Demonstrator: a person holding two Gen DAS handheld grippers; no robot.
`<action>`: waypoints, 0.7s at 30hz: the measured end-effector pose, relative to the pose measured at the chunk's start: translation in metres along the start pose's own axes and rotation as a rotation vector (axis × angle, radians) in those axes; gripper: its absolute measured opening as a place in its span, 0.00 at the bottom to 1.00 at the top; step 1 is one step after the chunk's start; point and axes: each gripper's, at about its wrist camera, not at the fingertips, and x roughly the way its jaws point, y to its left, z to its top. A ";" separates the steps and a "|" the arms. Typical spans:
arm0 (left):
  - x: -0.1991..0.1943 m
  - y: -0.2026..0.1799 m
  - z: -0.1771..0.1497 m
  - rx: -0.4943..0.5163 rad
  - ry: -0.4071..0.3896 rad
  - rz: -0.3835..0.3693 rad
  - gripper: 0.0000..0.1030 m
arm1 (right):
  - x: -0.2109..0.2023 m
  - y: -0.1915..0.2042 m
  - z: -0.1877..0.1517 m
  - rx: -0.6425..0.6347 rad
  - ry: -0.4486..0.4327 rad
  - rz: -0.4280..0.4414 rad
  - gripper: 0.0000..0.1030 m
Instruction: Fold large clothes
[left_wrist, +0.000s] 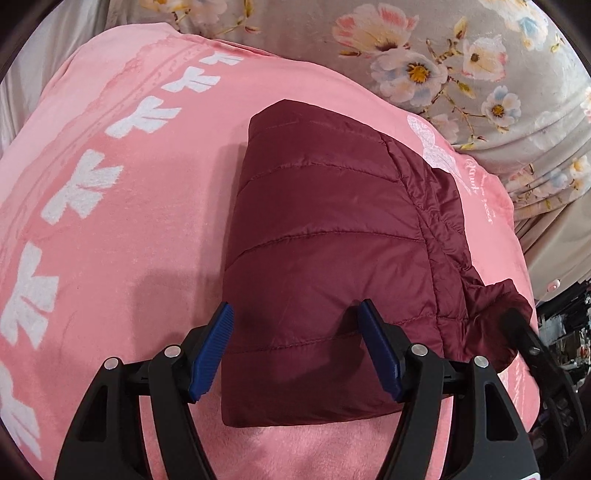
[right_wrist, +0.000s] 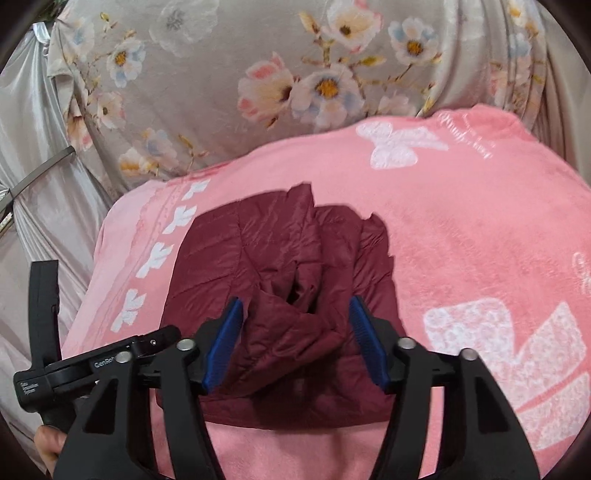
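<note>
Right now the left claw (left_wrist: 295, 350) is released; its two blue pads (left_wrist: 212, 350) stand wide apart over the near end of the dark red puffy jacket (left_wrist: 325, 240), and they do not press on it; the jacket lies folded into a thick block with stitched lines across its top. In the right wrist view, the right claw (right_wrist: 295, 343) has its pads on both sides of a bunched-up lump of the same jacket (right_wrist: 288, 258); the cloth fills the gap between them, but I cannot tell if the pads squeeze it or only sit next to it. Around the jacket is a pink blanket (left_wrist: 129, 221) with white leaf shapes in a row and white butterflies; the jacket rests flat on it, nearer to the leaf row than to the big butterflies. Beyond the blanket is a grey cloth with pale flowers (right_wrist: 240, 74); it sits behind the far edge of the blanket. At the left edge of the right wrist view, part of the other black tool shows, with a bit of a hand (right_wrist: 48, 443) under it.
</note>
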 end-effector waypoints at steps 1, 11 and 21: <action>-0.001 0.002 0.000 0.006 0.000 -0.004 0.65 | 0.003 -0.002 -0.001 0.010 0.011 0.009 0.19; 0.009 -0.031 -0.003 0.113 0.000 -0.009 0.65 | -0.019 -0.055 -0.040 0.106 0.003 -0.101 0.07; 0.035 -0.056 -0.022 0.241 -0.020 0.100 0.69 | 0.015 -0.063 -0.065 0.081 0.061 -0.187 0.08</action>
